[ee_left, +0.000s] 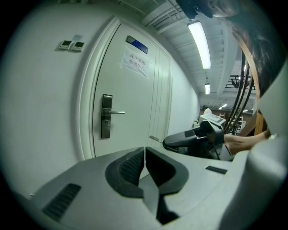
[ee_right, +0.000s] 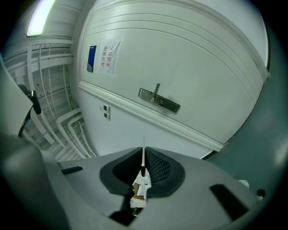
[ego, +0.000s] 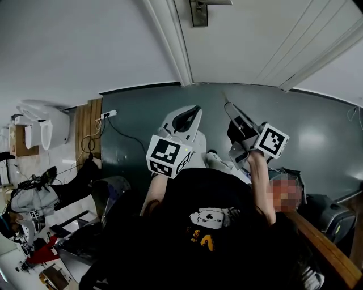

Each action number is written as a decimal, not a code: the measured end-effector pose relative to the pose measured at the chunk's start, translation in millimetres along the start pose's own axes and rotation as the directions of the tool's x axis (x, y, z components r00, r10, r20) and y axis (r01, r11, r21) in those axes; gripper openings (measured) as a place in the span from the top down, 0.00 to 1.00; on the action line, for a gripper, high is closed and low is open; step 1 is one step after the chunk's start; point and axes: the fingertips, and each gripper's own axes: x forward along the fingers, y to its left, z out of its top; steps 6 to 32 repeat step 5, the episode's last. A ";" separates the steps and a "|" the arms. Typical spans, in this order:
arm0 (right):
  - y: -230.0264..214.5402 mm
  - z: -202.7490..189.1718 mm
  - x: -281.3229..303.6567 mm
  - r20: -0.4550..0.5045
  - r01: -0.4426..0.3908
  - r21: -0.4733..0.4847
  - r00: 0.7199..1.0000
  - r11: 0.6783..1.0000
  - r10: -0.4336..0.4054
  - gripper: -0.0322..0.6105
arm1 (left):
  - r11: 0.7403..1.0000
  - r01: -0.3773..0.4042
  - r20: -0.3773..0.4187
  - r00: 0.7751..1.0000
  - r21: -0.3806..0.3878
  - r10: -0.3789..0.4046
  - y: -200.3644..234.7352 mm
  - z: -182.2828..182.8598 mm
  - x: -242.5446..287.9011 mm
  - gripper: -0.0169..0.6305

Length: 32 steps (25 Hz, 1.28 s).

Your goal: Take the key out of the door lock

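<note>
The key (ee_right: 143,158) is out of the lock. Its thin blade sticks out from my right gripper (ee_right: 144,152), which is shut on it, and a white tag (ee_right: 140,190) hangs behind the pads. The white door (ego: 255,34) stands ahead with its metal lock plate (ego: 198,13) and lever handle (ee_left: 116,112); the plate (ee_right: 159,100) is well away from the key tip. My left gripper (ee_left: 145,151) is shut with nothing between its pads. Both grippers are held side by side in front of the door, the left gripper (ego: 191,115) beside the right gripper (ego: 231,109). From the left gripper view the key (ee_left: 155,139) juts from the right gripper towards the door.
A paper notice (ee_left: 135,63) and a blue label hang on the door. Two wall switches (ee_left: 72,45) sit left of the frame. On the dark floor (ego: 142,107) lie a power strip (ego: 108,114) and cable. A person (ego: 39,195) and clutter are at the left, a wooden rail (ego: 323,243) at the right.
</note>
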 end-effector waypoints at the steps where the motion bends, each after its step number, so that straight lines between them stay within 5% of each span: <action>1: -0.9 0.9 0.4 0.000 0.002 -0.007 1.000 1.000 -0.002 0.92 | 1.000 -0.002 0.000 1.000 -0.001 0.002 1.4 -1.0 -0.4 0.96; 32: -2.9 6.4 2.1 -0.003 0.005 -0.046 1.000 0.999 -0.005 0.92 | 1.000 -0.017 0.010 1.000 -0.008 0.017 7.6 -2.4 -3.8 0.96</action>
